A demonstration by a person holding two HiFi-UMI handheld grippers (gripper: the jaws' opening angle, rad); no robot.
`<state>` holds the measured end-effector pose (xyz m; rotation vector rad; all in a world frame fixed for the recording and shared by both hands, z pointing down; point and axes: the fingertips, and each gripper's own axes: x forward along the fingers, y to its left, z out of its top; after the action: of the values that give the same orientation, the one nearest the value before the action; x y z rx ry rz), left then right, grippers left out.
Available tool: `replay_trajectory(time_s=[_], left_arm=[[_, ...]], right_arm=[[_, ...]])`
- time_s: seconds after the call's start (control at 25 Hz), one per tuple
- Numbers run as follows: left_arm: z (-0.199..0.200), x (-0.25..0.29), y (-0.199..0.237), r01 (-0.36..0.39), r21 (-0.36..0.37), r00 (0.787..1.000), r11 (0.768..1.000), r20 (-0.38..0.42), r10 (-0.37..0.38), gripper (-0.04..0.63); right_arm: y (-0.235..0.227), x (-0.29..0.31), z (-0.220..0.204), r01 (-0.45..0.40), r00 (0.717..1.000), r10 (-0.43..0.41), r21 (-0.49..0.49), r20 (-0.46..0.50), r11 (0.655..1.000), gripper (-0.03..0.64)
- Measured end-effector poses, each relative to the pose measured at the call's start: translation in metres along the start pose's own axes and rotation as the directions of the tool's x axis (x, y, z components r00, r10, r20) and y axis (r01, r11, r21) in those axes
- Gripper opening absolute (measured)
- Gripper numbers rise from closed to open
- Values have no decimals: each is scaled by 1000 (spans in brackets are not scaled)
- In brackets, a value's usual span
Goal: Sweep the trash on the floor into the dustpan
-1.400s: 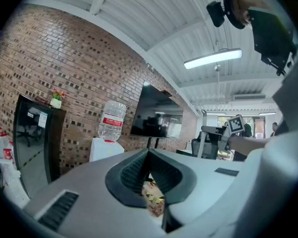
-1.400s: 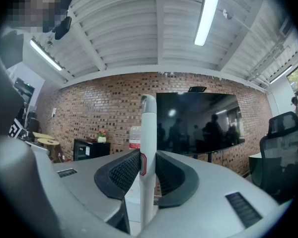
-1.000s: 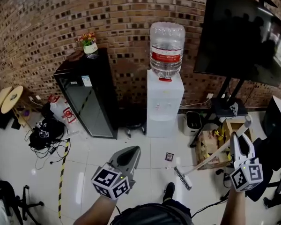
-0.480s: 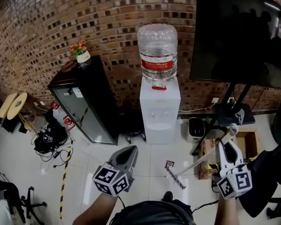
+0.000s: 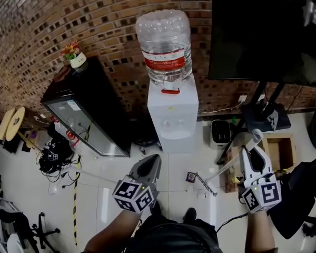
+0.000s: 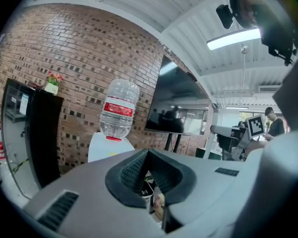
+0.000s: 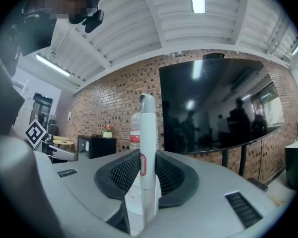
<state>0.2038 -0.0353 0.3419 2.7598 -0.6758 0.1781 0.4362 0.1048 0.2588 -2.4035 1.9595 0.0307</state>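
Trash (image 5: 190, 176), a small dark scrap, lies on the floor before the dispenser (image 5: 173, 117). The broom (image 5: 227, 164) slants down right of it, bristles beside the scrap, likely poised to sweep. The right gripper (image 5: 252, 157) pinches its handle. The left gripper (image 5: 149, 165) is pressed together, apparently empty. No dustpan shows.

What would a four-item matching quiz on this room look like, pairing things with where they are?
Things:
1 broom
2 water bottle
3 flower pot
4 trash scrap

Places:
A on the black cabinet
B on the floor, by the broom's bristles
C clamped in the right hand-held gripper
D upside down on the white dispenser

Pairs: 1-C, 2-D, 3-A, 4-B.
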Motion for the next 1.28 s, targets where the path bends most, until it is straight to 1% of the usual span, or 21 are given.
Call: replay_trajectory(time_s=[0.12,0.36,0.44,0.56,0.68,0.88,1.0,1.04,1.16,1.28], left_arm=[[-5,30,4,32,15,999,999,-23,-32,8],[-22,93,17,48,23,998,999,-42,-47,8],[-37,111,22,54,23,997,998,-57,-53,8],[-59,140,32,58,-5,997,998,-56,-58,8],[-85,170,33,87,0,994,996,-63,-86,8],[-132,213,39,105,18,988,994,-112,-103,8],[-161,227,38,154,9,980,988,-128,-151,8],[-173,229,38,156,6,978,988,-141,-154,8],[-199,236,45,123,17,977,992,-176,-118,8],[-211,244,49,108,10,979,994,-178,-104,8]], right_arm=[[-10,19,-20,37,999,-37,-17,-9,999,120],[-33,57,-52,61,998,-62,-39,-19,997,120],[-40,65,-70,75,997,-76,-29,-31,997,120],[-50,82,-93,75,996,-76,-26,-51,997,119],[-59,91,-119,91,994,-93,-32,-60,995,120],[-68,103,-185,121,987,-121,-11,-105,993,114],[-75,111,-222,125,983,-125,-10,-131,992,114],[-78,112,-232,126,982,-126,-12,-139,992,112],[-91,115,-256,146,978,-146,-10,-152,989,112],[-99,120,-271,167,974,-165,-4,-158,986,112]])
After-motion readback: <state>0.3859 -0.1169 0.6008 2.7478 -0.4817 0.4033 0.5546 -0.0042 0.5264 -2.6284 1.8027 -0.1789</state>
